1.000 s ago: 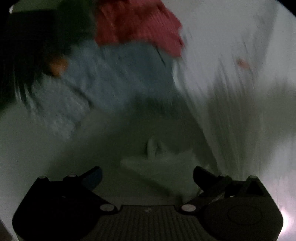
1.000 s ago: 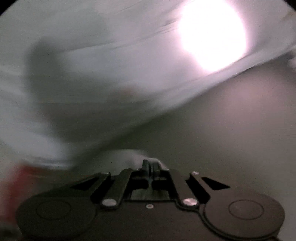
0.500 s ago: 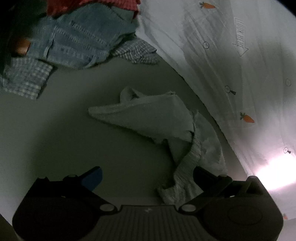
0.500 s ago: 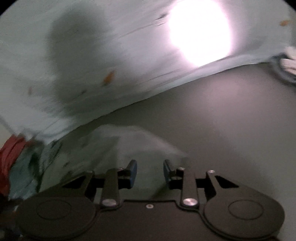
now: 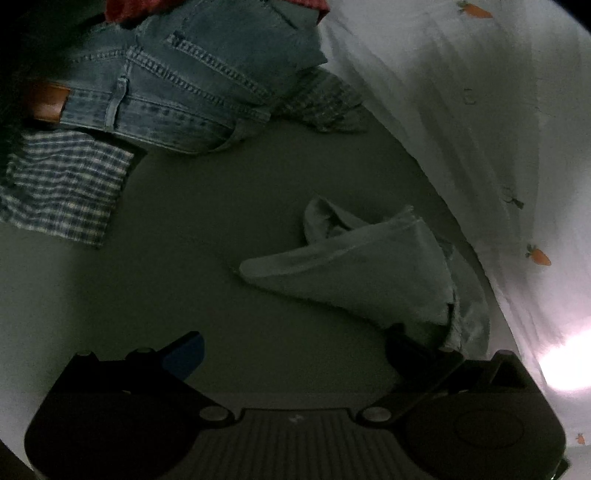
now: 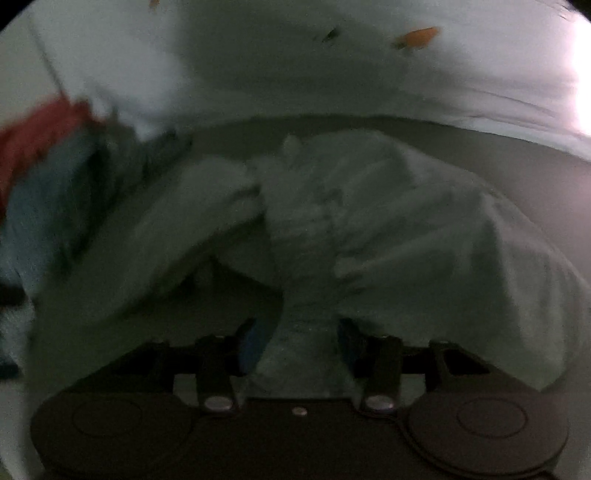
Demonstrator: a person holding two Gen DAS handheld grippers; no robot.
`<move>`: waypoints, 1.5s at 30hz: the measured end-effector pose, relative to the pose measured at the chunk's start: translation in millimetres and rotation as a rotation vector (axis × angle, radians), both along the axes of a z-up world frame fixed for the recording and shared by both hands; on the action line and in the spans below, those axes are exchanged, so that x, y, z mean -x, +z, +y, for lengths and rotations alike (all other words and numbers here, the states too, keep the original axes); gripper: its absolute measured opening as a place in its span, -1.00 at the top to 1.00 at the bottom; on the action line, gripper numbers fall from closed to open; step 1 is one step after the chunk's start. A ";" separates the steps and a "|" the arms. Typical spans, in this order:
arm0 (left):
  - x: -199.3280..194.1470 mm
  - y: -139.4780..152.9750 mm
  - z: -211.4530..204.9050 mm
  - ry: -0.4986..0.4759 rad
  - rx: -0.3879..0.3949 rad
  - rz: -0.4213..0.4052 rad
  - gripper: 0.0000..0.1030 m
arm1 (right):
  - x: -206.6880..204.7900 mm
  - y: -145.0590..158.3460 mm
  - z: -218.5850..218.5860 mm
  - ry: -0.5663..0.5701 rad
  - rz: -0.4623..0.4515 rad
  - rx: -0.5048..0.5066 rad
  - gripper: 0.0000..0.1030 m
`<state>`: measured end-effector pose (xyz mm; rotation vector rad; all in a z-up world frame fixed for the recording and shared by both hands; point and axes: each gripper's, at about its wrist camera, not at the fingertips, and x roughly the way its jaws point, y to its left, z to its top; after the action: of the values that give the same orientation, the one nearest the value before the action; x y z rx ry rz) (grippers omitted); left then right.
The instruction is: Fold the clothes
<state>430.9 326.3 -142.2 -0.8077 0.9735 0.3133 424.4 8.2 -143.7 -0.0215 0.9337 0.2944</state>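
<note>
Right claw (image 6: 295, 343) half-open around pale garment (image 6: 369, 229)

Scene was dim. A plain grey worktop (image 5: 207, 266) ran beneath everything, bordered by a white carrot-print sheet (image 5: 461, 74). A bright glare spot (image 5: 569, 365) showed on the sheet's lower right.

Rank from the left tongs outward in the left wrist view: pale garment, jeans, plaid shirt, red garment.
1. Pale garment: right of centre, just ahead of the left tongs.
2. Plaid shirt at far left and jeans at upper left: too close to call.
3. Red garment: top edge, behind the jeans.
</note>
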 end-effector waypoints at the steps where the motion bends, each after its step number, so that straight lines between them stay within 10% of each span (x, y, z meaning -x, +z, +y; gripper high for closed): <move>1: -5.0 -1.4 3.4 -0.001 0.004 0.002 -1.00 | 0.8 -4.2 6.5 0.006 0.005 0.046 -0.11; 6: -24.3 -2.1 3.7 -0.025 -0.001 0.001 -1.00 | 8.8 -11.8 8.9 0.055 0.013 0.153 -0.34; 10: -26.4 7.3 -14.9 -0.043 -0.015 -0.021 -1.00 | 10.3 3.4 -25.2 0.027 0.020 0.021 0.70; 12: -20.4 14.6 -28.8 -0.043 -0.035 -0.045 -1.00 | 11.5 17.1 -52.8 -0.022 -0.009 -0.024 0.88; 22: 24.8 20.8 -94.9 0.020 -0.088 -0.114 -0.98 | 42.0 97.5 -346.2 -0.715 -0.263 -0.188 0.88; 25: 38.2 17.1 -115.7 0.029 -0.105 -0.121 -0.98 | 52.2 116.7 -434.0 -0.926 -0.322 -0.225 0.85; 29: 44.8 0.4 -136.3 0.058 -0.095 -0.074 -0.94 | 76.5 79.1 -502.5 -1.062 -0.129 -0.147 0.62; 32: 37.0 -6.9 -145.5 0.074 -0.079 -0.055 -0.92 | 91.1 54.2 -491.0 -1.039 -0.044 -0.143 0.26; 45: -70.7 5.0 -147.9 -0.044 -0.173 -0.103 -0.78 | 72.6 55.0 -448.4 -0.928 -0.092 -0.315 -0.24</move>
<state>501.5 178.4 -137.3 -0.6377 0.8543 0.3103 351.7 -440.3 -88.8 0.6664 0.7120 -0.4222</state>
